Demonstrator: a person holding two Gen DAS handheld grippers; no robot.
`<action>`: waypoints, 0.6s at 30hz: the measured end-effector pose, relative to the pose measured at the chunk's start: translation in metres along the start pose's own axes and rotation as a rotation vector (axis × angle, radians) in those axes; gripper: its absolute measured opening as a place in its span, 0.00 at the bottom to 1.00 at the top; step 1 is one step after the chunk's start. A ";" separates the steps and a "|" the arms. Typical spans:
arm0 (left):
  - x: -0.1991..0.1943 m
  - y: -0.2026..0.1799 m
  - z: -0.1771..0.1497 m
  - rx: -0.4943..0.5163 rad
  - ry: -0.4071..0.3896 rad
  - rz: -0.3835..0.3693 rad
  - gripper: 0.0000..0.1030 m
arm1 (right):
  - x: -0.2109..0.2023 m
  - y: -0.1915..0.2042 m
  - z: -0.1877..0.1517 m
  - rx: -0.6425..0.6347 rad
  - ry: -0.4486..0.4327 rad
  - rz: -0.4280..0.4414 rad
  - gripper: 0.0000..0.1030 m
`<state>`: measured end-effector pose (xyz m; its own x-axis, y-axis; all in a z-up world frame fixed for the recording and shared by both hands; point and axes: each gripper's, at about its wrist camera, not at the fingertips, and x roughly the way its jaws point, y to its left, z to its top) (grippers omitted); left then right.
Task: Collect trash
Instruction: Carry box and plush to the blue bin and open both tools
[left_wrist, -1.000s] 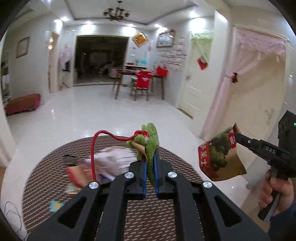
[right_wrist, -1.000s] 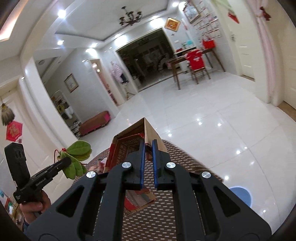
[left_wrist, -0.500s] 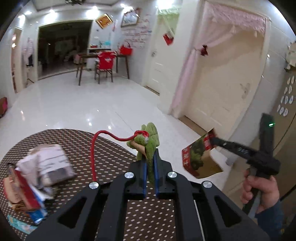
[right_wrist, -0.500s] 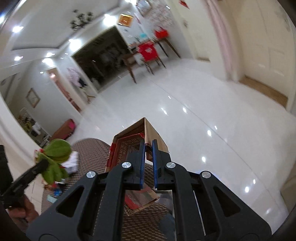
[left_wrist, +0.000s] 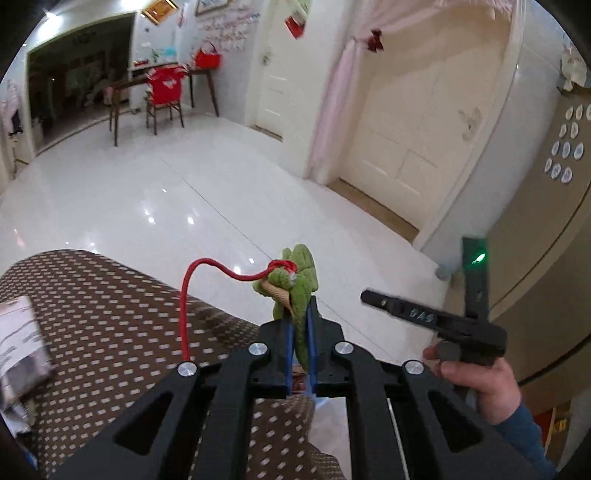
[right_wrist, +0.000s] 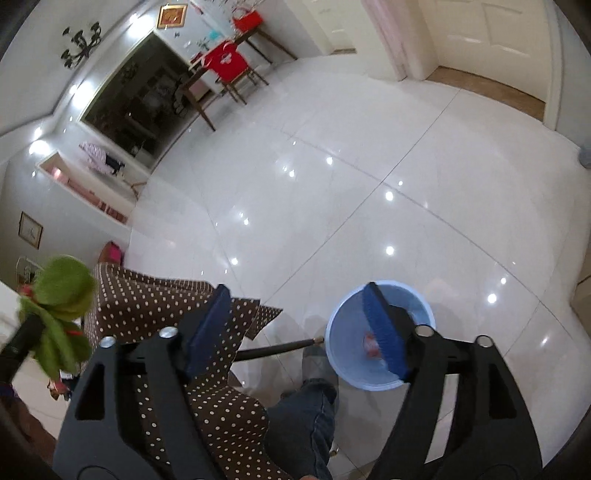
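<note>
The left claw (left_wrist: 300, 325) is clamped on a green leafy sprig (left_wrist: 295, 284) with a red cord (left_wrist: 207, 269) (its tuft sticks out past the tips) above the dotted desk (left_wrist: 110, 314). The right claw (right_wrist: 303, 325) has just been opening and stands wide with nothing between its pads; past it, a blue bin (right_wrist: 413, 310) on the floor holds a reddish scrap (right_wrist: 371, 343).

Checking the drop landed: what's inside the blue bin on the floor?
Inside the blue bin lies something red and orange, too blurred to name. The right gripper's right finger, its jaws just opened with nothing between them, covers part of the bin's inside.
</note>
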<state>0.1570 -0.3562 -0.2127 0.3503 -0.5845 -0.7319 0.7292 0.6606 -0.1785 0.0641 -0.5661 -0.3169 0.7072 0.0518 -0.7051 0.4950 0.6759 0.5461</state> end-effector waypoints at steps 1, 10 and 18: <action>0.012 -0.004 0.001 0.011 0.024 -0.012 0.06 | -0.006 -0.002 0.001 0.006 -0.016 0.001 0.77; 0.086 -0.023 0.013 0.076 0.194 -0.085 0.08 | -0.057 -0.004 0.017 0.020 -0.152 0.006 0.85; 0.105 -0.020 0.019 0.025 0.194 -0.064 0.85 | -0.076 0.006 0.025 0.009 -0.217 0.022 0.94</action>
<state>0.1900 -0.4396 -0.2731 0.1848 -0.5216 -0.8329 0.7618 0.6115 -0.2139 0.0258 -0.5846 -0.2484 0.8095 -0.0939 -0.5796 0.4822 0.6695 0.5650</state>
